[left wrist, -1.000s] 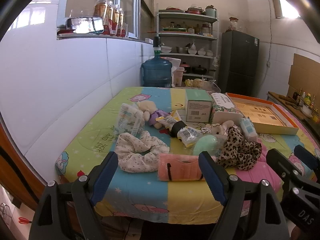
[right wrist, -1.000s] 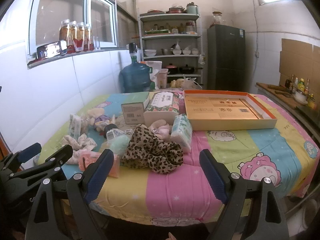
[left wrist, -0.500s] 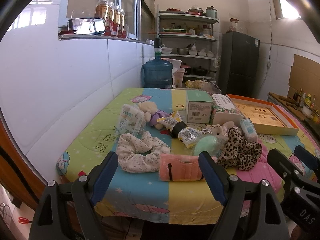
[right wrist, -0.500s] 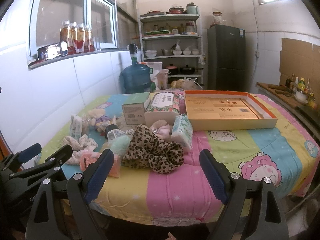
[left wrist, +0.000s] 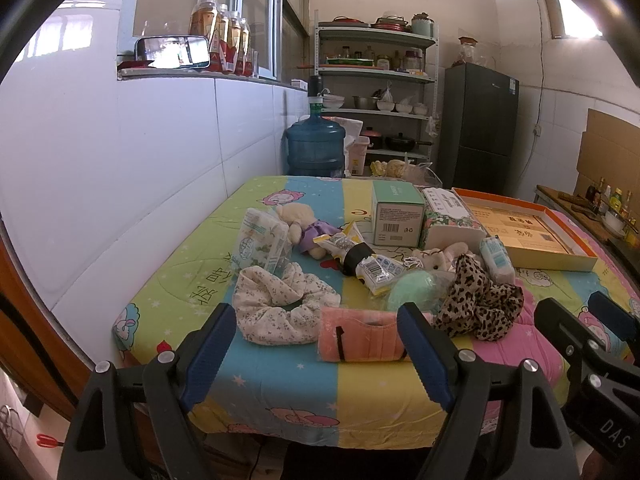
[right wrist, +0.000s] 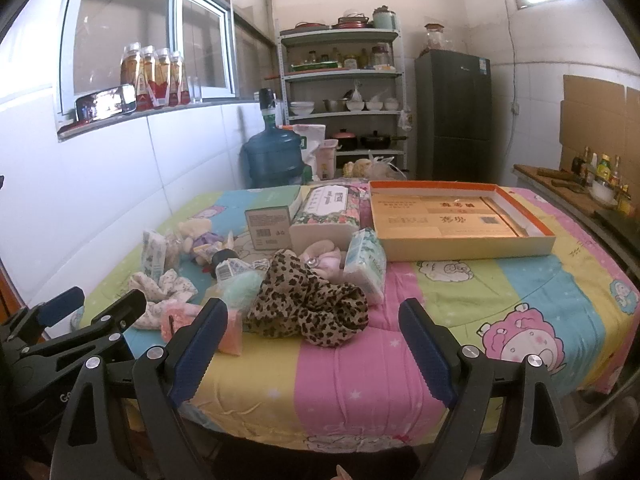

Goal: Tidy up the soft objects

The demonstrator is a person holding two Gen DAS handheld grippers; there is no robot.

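Soft things lie in a heap on the colourful quilted table (left wrist: pixel 280 384): a floral scrunchie (left wrist: pixel 280 304), a folded pink cloth (left wrist: pixel 360 340), a leopard-print scrunchie (left wrist: pixel 478 304) (right wrist: pixel 308 304), a mint sponge in wrap (left wrist: pixel 412 290), a cream teddy in purple (left wrist: pixel 298 228) and tissue packs (left wrist: pixel 262 242) (right wrist: pixel 366 266). My left gripper (left wrist: pixel 318 350) is open and empty, just short of the pink cloth. My right gripper (right wrist: pixel 314 348) is open and empty, in front of the leopard scrunchie.
An orange-rimmed shallow box (right wrist: pixel 460 220) sits at the back right of the table, next to a floral tissue box (right wrist: pixel 326 216) and a green carton (left wrist: pixel 396 214). A water jug (left wrist: pixel 316 146), shelves (right wrist: pixel 344 92) and a fridge (right wrist: pixel 454 116) stand behind. White tiled wall on the left.
Both grippers have drifted slightly forward toward the pile. Both stay open and nothing on the table has moved.
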